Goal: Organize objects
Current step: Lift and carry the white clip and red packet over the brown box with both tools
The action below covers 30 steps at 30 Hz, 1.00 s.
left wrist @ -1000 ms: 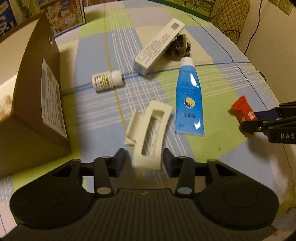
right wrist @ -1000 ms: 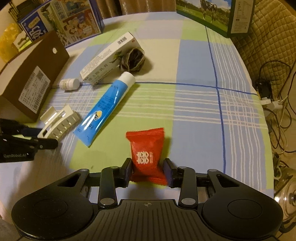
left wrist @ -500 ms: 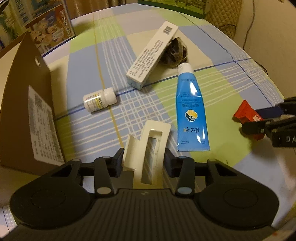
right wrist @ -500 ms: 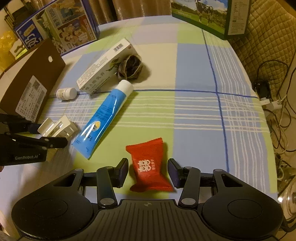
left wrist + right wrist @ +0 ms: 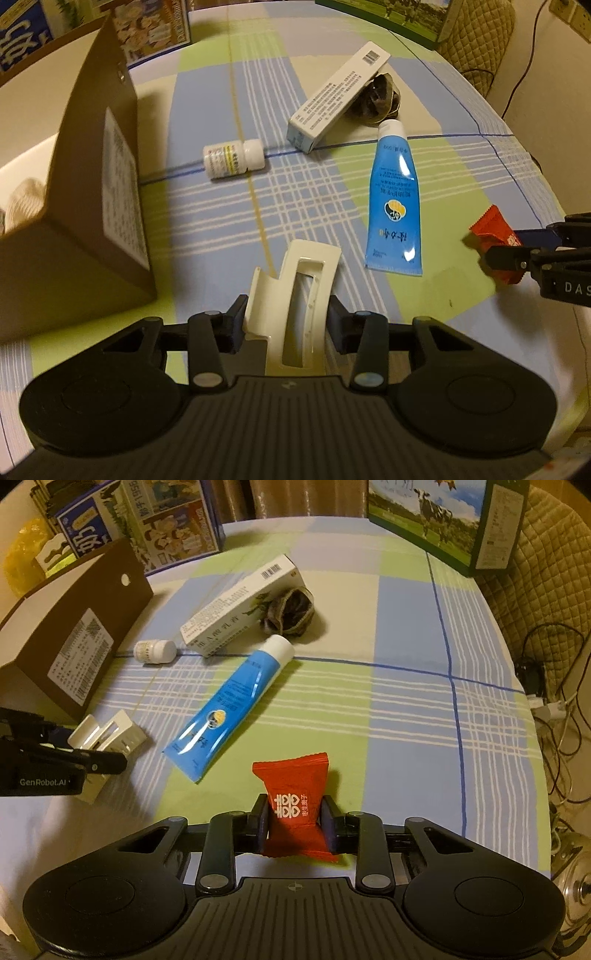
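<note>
So the left gripper had its jaws closed in on a cream plastic hair claw, pads pressed against both sides, w/ the clip poking forward out of the fingers over the checked tablecloth. Same deal on the other side: right gripper was pinched tight on a red candy packet, narrow gap, packet squeezed at its waist & standing up between the pads.

Rest of the stuff lay loose on the cloth. Blue tube was just ahead of the claw and between the two grippers, cap pointing away. A small white pill bottle was on its side further out, near the brown cardboard box on the left. A long white carton lay diagonal past the tube, w/ a dark crumpled hair scrunchie touching its far side. Couldn't tell whether the claw was off the table or dragging on it.
</note>
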Each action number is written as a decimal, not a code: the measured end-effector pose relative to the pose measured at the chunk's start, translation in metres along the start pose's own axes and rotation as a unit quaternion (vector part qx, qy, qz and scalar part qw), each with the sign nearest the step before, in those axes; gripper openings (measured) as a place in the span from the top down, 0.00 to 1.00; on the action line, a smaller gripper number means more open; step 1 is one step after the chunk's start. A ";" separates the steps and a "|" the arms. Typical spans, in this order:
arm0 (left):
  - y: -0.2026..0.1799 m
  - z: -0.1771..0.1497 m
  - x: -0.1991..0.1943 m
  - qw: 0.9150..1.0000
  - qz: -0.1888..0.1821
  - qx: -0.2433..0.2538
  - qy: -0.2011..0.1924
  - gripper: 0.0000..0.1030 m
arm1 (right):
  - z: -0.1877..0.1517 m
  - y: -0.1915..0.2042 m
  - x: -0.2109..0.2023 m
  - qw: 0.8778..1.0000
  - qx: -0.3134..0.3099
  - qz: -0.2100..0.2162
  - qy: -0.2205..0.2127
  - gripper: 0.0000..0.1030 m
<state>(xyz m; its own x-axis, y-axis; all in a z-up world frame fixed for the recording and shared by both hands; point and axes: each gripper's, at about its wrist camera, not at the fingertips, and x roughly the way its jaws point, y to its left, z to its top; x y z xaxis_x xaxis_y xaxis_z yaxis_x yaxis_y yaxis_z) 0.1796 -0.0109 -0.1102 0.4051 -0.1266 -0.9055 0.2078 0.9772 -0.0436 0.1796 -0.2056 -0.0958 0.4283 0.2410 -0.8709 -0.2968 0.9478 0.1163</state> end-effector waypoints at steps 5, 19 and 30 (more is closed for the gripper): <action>0.007 -0.010 -0.012 1.000 -0.003 -0.015 -0.005 0.63 | 0.001 0.009 -0.009 1.000 -0.008 0.008 -0.007 0.75; 0.044 -0.038 -0.070 0.996 -0.006 -0.080 -0.043 0.63 | 0.010 0.056 -0.039 0.995 -0.020 0.093 -0.026 0.76; 0.102 -0.059 -0.129 0.986 0.028 -0.137 -0.088 0.63 | 0.030 0.131 -0.050 0.982 -0.073 0.171 -0.035 0.76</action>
<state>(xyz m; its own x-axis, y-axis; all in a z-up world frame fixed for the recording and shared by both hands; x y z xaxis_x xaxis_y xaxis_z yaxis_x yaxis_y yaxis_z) 0.0957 0.1151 -0.0228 0.5622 -0.0756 -0.8236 -0.0583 0.9897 -0.1306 0.1448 -0.0873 -0.0233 0.3378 0.5586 -0.7576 -0.5498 0.7704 0.3229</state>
